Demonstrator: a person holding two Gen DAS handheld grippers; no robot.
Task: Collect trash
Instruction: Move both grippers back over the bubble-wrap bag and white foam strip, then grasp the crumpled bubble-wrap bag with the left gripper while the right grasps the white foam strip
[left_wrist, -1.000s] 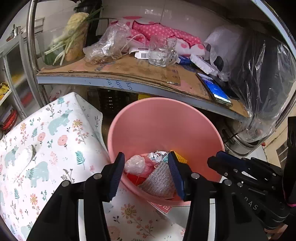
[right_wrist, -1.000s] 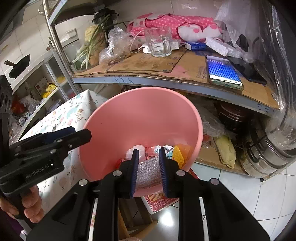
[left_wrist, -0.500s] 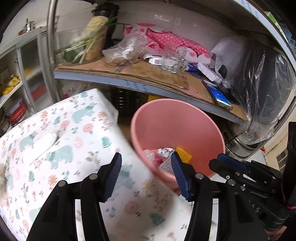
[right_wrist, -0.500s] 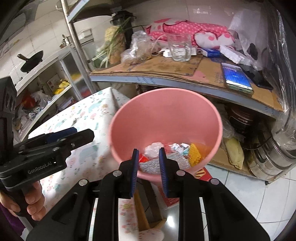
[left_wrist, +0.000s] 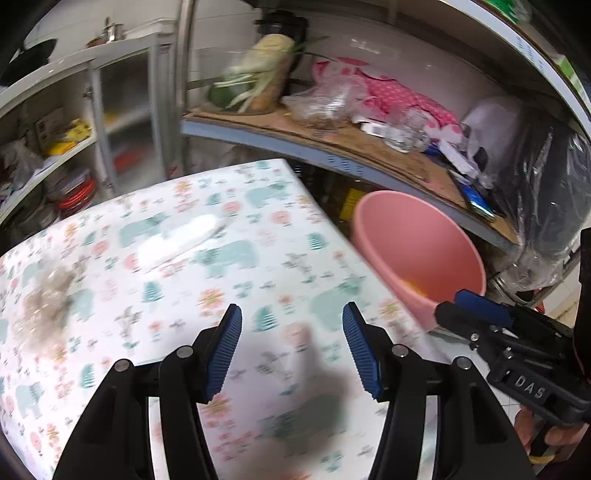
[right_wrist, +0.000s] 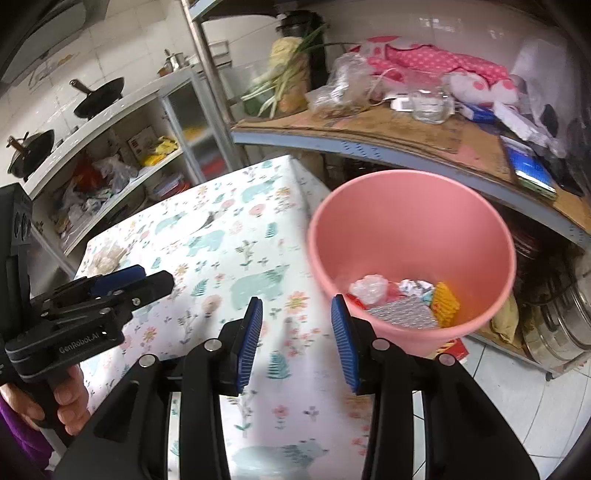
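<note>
Pink bin (right_wrist: 410, 221), bear-and-flower tablecloth (right_wrist: 229, 258)

The left gripper (left_wrist: 291, 347) hangs over the patterned tablecloth (left_wrist: 229, 273), its 2 blue-padded jaws spread wide with nothing between them. A brown smudge (left_wrist: 48, 302) marks the cloth at left. The pink bucket (left_wrist: 417, 254) stands just beyond the table's right edge. The right gripper (left_wrist: 476, 314) shows at lower right, near the bucket rim.

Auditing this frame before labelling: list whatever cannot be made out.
- Left wrist view: pink bin contents, hidden by its near wall; only an orange scrap peeks out.
- Left wrist view: brownish patch on the tablecloth, blurred.
- Right wrist view: trash pieces jumbled; their kinds unclear.
</note>
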